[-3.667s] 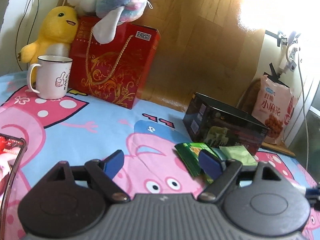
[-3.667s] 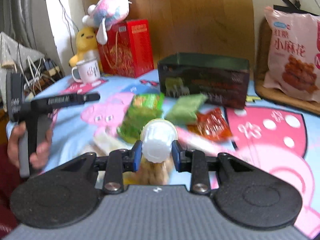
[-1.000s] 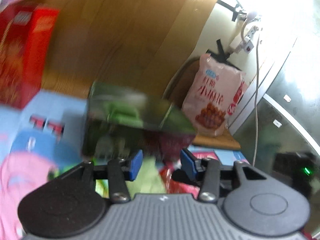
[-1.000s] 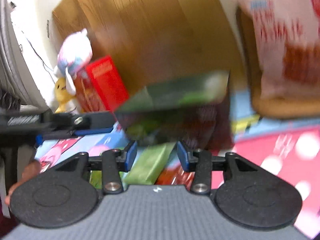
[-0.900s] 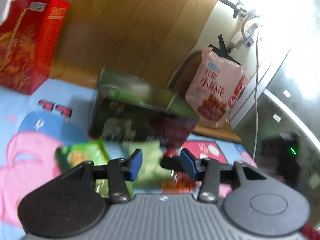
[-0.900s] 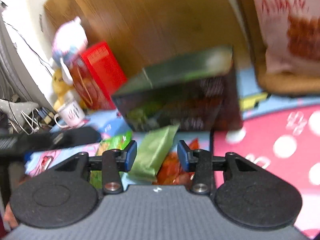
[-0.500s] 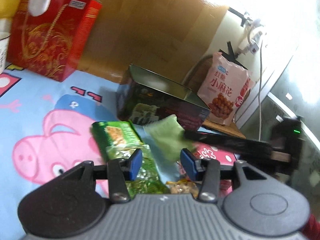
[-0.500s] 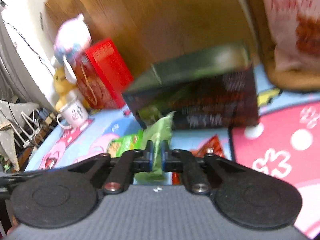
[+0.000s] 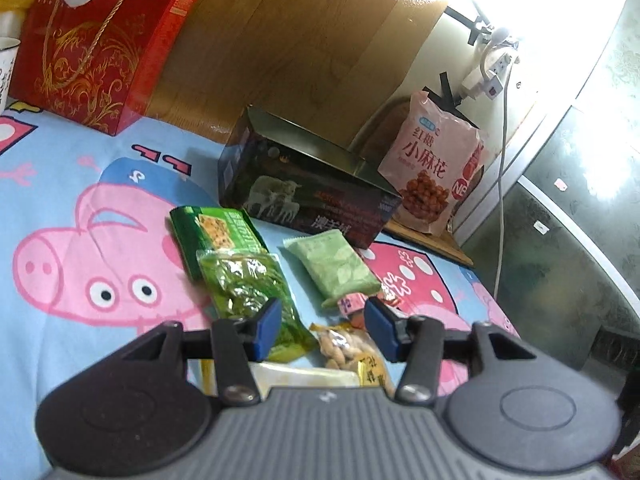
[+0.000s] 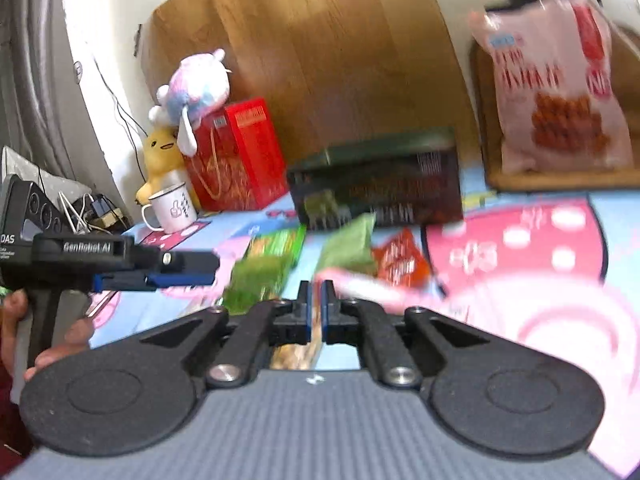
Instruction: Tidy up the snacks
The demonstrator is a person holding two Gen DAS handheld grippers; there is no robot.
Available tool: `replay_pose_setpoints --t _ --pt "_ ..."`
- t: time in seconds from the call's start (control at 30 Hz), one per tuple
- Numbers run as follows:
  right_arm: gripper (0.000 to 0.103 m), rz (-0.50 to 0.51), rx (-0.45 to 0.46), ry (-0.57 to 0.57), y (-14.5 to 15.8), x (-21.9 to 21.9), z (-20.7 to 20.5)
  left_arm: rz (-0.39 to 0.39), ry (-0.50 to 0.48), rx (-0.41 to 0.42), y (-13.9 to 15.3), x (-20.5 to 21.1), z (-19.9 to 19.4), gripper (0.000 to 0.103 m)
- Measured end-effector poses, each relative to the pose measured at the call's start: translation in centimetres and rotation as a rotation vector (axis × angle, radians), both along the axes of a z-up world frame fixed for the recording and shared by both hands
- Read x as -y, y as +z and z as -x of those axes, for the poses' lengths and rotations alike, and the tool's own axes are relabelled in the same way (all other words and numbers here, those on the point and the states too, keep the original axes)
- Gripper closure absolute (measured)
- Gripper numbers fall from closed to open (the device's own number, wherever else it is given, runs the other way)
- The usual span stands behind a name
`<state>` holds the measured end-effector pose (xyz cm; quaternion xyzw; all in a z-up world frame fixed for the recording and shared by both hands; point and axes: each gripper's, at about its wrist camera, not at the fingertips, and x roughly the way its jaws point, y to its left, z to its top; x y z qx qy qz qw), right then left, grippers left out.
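Note:
Several snack packets lie on the cartoon cloth before an open dark box (image 9: 308,176) (image 10: 376,184). They include a green cracker packet (image 9: 212,232), a clear green packet (image 9: 248,284), a pale green packet (image 9: 332,264) (image 10: 348,248) and an orange-red packet (image 10: 400,264). My left gripper (image 9: 324,326) hovers low over a peanut packet (image 9: 344,344). Its jaws are opening, and the pads touch nothing. It also shows from the side as the left gripper (image 10: 192,268) held in a hand (image 10: 60,332). My right gripper (image 10: 316,308) is shut, with nothing seen between its pads.
A red gift bag (image 9: 96,40) with plush toys (image 10: 196,92) stands at the back left, and a white mug (image 10: 170,210) sits before it. A big pink snack bag (image 9: 432,172) leans on a wooden stand at the right. A cable (image 9: 502,200) hangs by the wall.
The right gripper's jaws closed and it drew back from the box. The pale green packet lies on the cloth. The left gripper moved back from the box, and its jaws spread a little.

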<state>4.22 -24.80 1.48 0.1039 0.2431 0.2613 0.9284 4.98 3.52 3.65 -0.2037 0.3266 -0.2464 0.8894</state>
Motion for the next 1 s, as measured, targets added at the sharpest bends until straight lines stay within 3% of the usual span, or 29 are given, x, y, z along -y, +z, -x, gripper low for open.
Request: replay_pose_setpoints --t 0.07,0.2,0.23,0.47,0.53,0.7,1.0 --pt "0.088 -0.020 -0.027 -0.010 -0.8 0.0 0.3 0.001 0.002 0.002 0.0 0.0 0.3 0.056" --pt "0.050 -0.064 -0.004 -0.024 -1.7 -0.4 1.3 -0.011 0.013 0.015 0.1 -0.2 1.0 0.056" --pt "0.046 -0.063 0.022 -0.034 -1.7 -0.7 1.6 -0.015 0.018 0.018 0.1 -0.3 1.2 0.056" --pt "0.044 -0.025 0.080 -0.086 -2.3 -1.3 2.2 -0.007 0.069 0.002 -0.6 -1.9 1.8 0.056" --pt "0.033 -0.051 0.077 -0.113 -2.5 -1.0 2.2 -0.002 0.082 -0.006 -0.9 -2.4 1.9 0.056" --pt "0.019 -0.075 0.061 -0.136 -2.7 -0.7 2.1 0.008 0.098 -0.012 -1.2 -3.2 2.1 0.056" --pt "0.018 -0.070 0.038 -0.135 -3.0 -1.2 2.1 0.009 0.105 -0.016 -1.4 -3.8 2.2 0.056"
